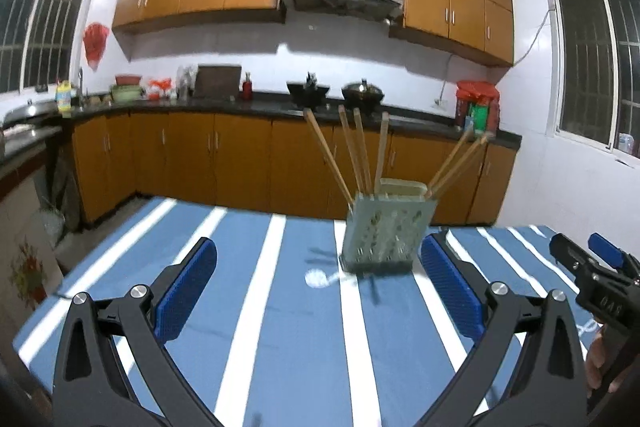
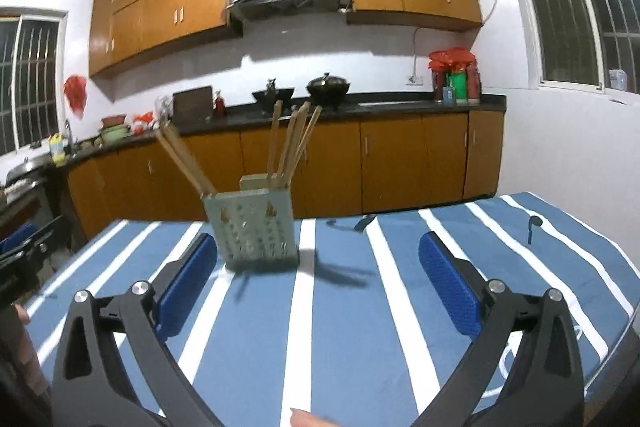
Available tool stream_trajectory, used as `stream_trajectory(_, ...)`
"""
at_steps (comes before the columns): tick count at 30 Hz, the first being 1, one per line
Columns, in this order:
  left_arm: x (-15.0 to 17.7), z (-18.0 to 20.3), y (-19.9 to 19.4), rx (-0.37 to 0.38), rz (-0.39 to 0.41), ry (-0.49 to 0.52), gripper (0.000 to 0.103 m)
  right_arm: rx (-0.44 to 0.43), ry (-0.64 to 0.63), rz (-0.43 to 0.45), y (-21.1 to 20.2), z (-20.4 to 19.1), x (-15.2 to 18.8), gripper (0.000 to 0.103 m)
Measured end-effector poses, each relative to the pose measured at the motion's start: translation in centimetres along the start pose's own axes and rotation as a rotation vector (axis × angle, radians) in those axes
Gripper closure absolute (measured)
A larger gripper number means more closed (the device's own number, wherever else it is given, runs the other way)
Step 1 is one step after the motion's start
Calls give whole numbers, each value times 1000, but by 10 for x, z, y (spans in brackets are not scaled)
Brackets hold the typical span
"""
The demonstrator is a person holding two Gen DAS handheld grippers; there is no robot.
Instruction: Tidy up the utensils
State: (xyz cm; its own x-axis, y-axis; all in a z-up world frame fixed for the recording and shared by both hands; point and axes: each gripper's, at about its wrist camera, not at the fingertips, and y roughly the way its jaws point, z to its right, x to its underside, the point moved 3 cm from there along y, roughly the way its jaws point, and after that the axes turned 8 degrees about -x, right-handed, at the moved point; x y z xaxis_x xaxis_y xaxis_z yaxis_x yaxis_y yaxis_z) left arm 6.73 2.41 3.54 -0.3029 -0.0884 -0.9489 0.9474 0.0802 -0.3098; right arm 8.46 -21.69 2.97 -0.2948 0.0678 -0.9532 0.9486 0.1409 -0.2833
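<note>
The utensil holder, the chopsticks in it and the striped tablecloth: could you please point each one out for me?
utensil holder [image 1: 384, 239], left wrist view, on its perforated front wall.
chopsticks [image 1: 328, 155], left wrist view, midway along the leftmost stick's shaft.
striped tablecloth [image 2: 348, 339], right wrist view, on a bare blue stripe between the fingers.

The desk [image 1: 256, 307] is covered by a blue cloth marked with white stripes that run from the near edge toward the far edge. A perforated grey-green utensil holder [image 1: 386, 237] is stood upright on the cloth, toward the far edge, and its base is set across a white stripe. Several wooden chopsticks [image 1: 352, 155] are held in the holder and are fanned outward above its rim. A pale printed mark [image 1: 318, 278] is seen on the cloth just beside the holder base. In the right wrist view, two small dark items [image 2: 532, 227] are seen lying on the cloth near the far edge, well apart from the holder [image 2: 256, 231]; their type cannot be determined.
</note>
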Motion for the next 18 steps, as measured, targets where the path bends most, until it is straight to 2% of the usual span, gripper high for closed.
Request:
stream_trajectory(7,28,10,-2,-23,-48,90,2,4,-54,-62,-1,-11,32,4)
stream_trajectory(18,45,13,-5,-40,-72,108,2,-2,-85,-89,-4,-19,50,4)
